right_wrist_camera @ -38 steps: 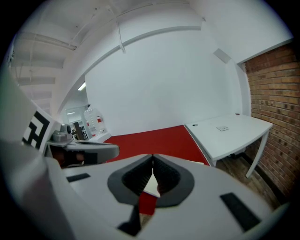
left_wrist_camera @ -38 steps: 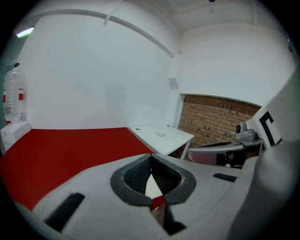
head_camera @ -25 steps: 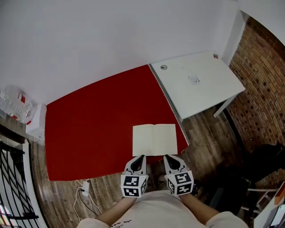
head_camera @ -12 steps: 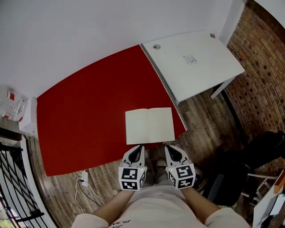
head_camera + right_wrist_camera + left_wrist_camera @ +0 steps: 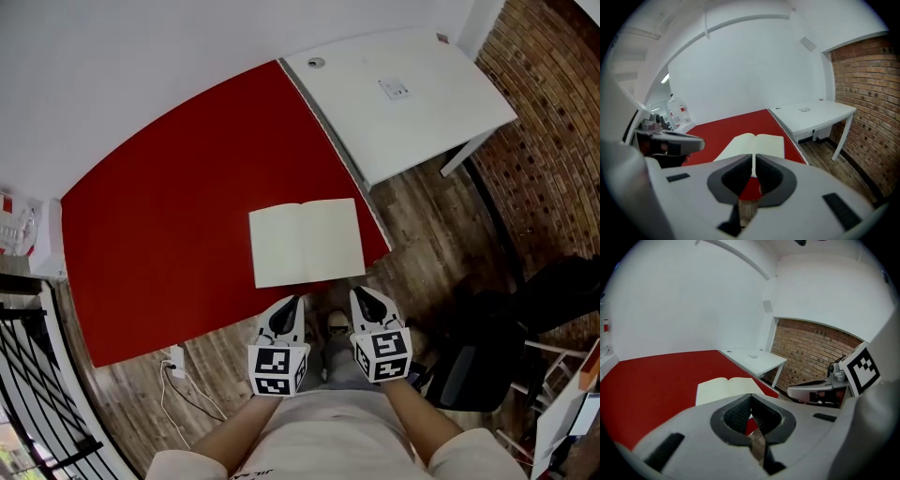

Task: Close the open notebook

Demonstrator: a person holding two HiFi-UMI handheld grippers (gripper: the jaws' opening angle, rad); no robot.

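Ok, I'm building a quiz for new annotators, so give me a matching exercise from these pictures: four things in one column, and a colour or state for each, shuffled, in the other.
Things:
1. notebook
2. near table
3. far desk
4. right gripper

Colours or states:
A. white top, next to the brick wall
B. lying open, pages up
C. red top
D. jaws shut, nothing between them

Pairs: 1-B, 2-C, 3-A, 4-D
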